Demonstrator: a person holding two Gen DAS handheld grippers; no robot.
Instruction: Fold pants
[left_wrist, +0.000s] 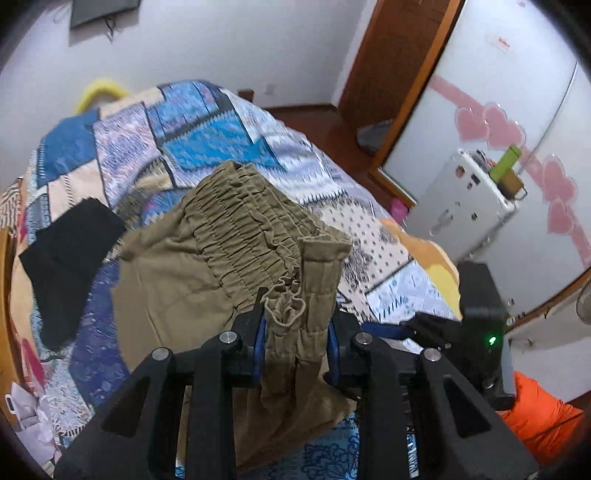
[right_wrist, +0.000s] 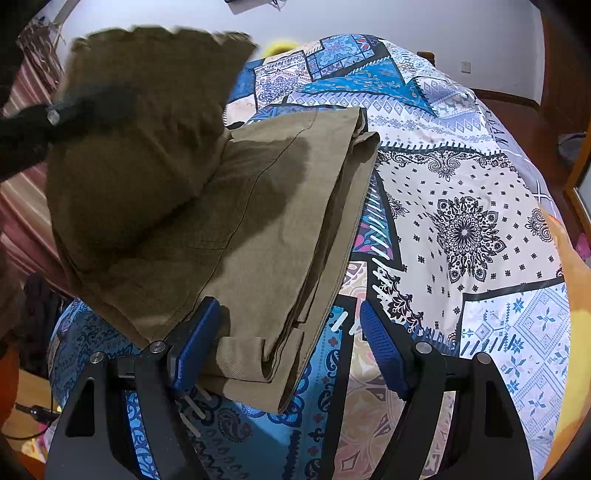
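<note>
From the left wrist view, a patchwork bedspread covers the bed, with a black garment lying at its left side and a yellow ring-shaped thing at the far end. A white appliance stands by the wardrobe with pink hearts, and something orange sits low on the right. The olive pants fill the middle, elastic waistband raised and bunched, blocking much of the bed. The left gripper has its fingers pressed in on a gathered fold of the waistband, holding it up off the bed.

From the right wrist view, the pants lie folded lengthwise on the bedspread, the far end lifted and blurred at upper left, where the left gripper shows dark against it. The right gripper hovers low with fingers spread wide; its left blue pad touches the cloth's near edge, the other pad is clear of it, and nothing is gripped.
</note>
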